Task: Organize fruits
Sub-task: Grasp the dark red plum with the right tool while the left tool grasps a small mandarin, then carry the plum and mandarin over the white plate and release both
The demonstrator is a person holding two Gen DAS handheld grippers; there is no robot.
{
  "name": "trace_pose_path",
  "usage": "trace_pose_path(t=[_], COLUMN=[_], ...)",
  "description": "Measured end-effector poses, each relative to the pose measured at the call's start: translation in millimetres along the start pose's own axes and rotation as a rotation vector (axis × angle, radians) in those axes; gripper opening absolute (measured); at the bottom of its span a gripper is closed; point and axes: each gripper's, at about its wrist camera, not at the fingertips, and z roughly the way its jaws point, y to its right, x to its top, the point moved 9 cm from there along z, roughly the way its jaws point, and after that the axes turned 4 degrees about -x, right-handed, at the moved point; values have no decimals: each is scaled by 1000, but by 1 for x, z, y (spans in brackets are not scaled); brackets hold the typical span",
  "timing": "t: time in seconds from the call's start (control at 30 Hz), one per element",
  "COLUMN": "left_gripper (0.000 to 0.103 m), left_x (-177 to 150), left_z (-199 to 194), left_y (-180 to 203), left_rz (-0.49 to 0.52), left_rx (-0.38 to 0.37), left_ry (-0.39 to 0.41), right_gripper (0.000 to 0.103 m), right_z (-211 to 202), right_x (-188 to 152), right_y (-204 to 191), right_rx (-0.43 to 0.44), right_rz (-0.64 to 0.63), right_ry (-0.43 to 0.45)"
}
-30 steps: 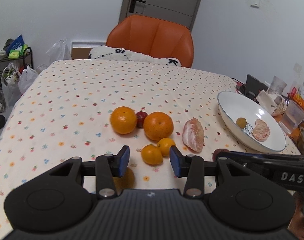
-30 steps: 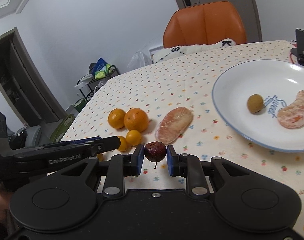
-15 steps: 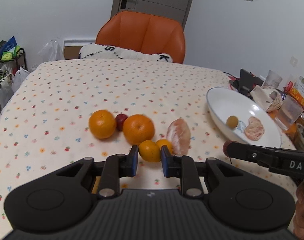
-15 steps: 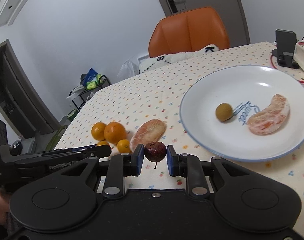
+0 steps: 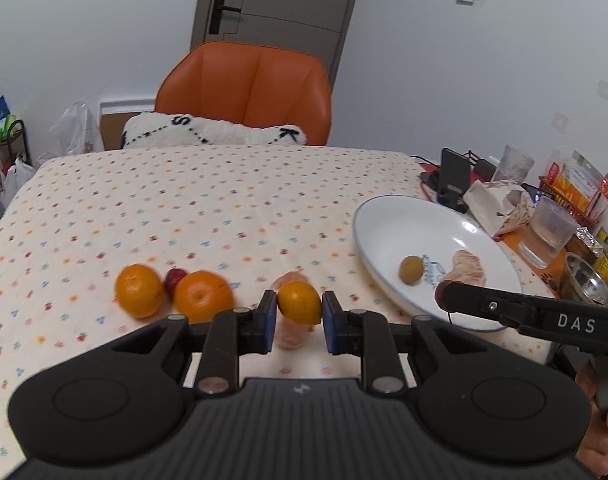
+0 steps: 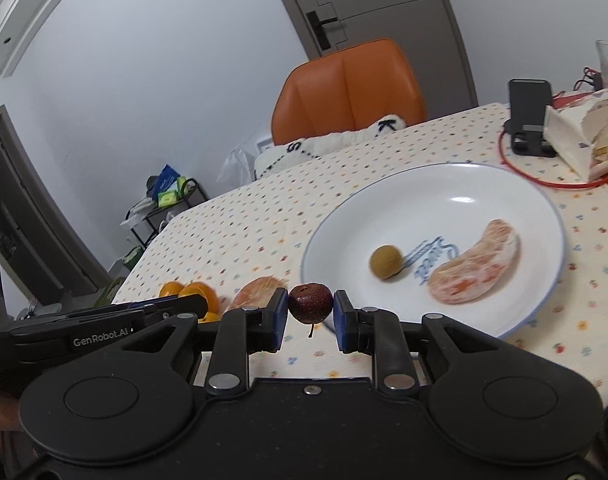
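Observation:
My left gripper is shut on a small orange kumquat, lifted above the tablecloth. Behind it a peeled pomelo segment lies on the cloth, partly hidden. Two oranges with a dark red fruit between them sit to the left. My right gripper is shut on a dark red stemmed fruit by the near rim of the white plate. In the plate lie a brown round fruit and a peeled segment.
An orange chair with a white cushion stands at the far table edge. A phone stand, tissue pack, plastic cups, snack packets and a metal bowl crowd the right side. A person's fingers hold the right tool.
My left gripper has closed on the kumquat and lifted it off the cloth. My right gripper has carried the red fruit right, up to the plate's near rim.

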Motion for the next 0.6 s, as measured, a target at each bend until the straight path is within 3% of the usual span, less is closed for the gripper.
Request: trace_pose_path(t=[0.6], left_gripper=[22], left_x=[13], left_z=[25], left_y=[53], left_rz=[59], left_rx=[-53], left_ry=[-3], right_gripper=[23], right_z=[-13], right_x=[18], right_y=[54], right_rx=[-58], right_rz=[63], right_ry=[52])
